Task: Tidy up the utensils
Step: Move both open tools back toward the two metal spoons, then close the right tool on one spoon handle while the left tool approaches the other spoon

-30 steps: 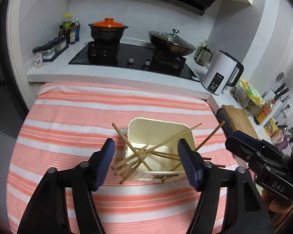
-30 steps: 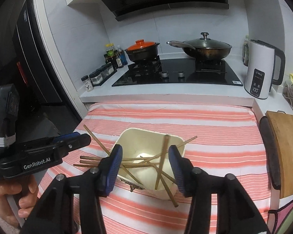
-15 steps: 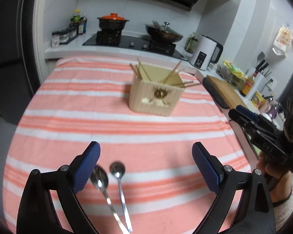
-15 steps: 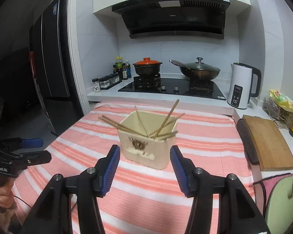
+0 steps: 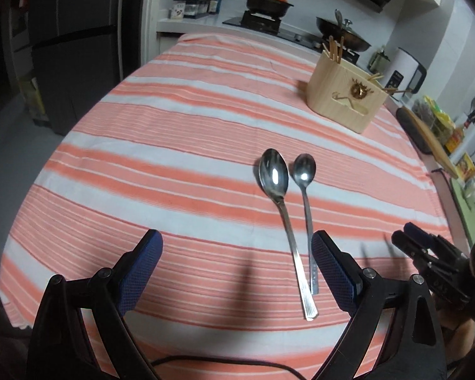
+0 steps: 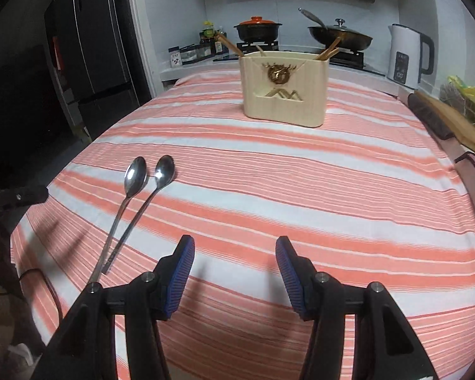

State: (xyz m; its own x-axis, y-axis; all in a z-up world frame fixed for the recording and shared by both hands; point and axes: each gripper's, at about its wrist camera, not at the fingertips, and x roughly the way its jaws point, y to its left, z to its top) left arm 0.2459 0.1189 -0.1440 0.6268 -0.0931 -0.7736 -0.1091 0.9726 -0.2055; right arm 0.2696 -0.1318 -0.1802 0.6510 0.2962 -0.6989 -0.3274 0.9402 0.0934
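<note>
Pulling back from the utensil holder (image 5: 345, 95), both tongs now hang low over the striped surface (image 5: 174, 158), where a second ago they hovered right above its chopsticks (image 6: 327, 49). Left tongs (image 5: 237, 272) are released, wider than before, empty; right tongs (image 6: 234, 272) are half spread, also empty. Two spoons, large (image 5: 274, 177) and small (image 5: 304, 171), lie just beside each other near the left tongs.

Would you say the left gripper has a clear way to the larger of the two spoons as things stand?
Probably yes. The left gripper is open and empty, and the larger spoon lies flat on the striped cloth just ahead, nothing over it. The smaller spoon lies close beside it and might get caught too.
</note>
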